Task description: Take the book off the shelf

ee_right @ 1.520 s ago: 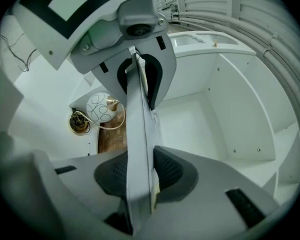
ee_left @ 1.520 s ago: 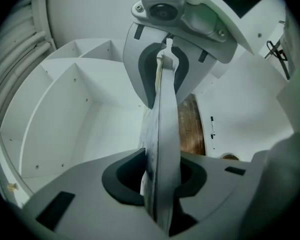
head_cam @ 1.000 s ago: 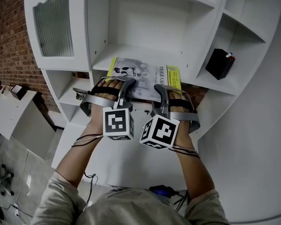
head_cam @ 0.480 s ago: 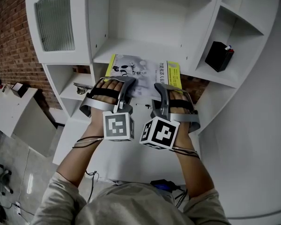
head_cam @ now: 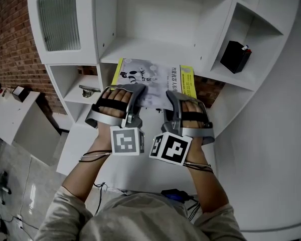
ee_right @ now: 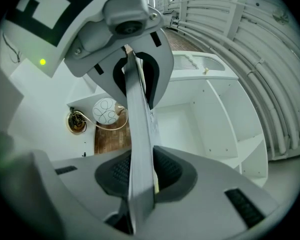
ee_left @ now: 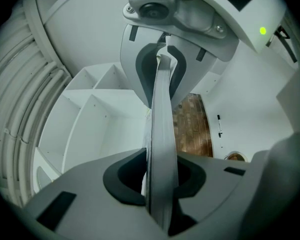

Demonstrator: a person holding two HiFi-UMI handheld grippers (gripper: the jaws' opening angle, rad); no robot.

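A thin book (head_cam: 158,79) with a grey-white cover and a yellow strip at its right lies flat, its far edge over the front lip of the white shelf (head_cam: 140,51). My left gripper (head_cam: 133,102) is shut on the book's near left edge. My right gripper (head_cam: 171,104) is shut on its near right edge. In the left gripper view the book (ee_left: 161,149) runs edge-on between both dark pads. The right gripper view shows the book (ee_right: 139,149) clamped the same way.
The white shelving unit has a glass-front door (head_cam: 57,19) at upper left. A black box (head_cam: 236,55) sits in a side compartment at right. A small metal object (head_cam: 90,90) rests on a lower left shelf. A brick wall (head_cam: 10,44) stands at far left.
Both grippers have drawn back toward me a little with the book still held between them, and the view has shifted slightly.
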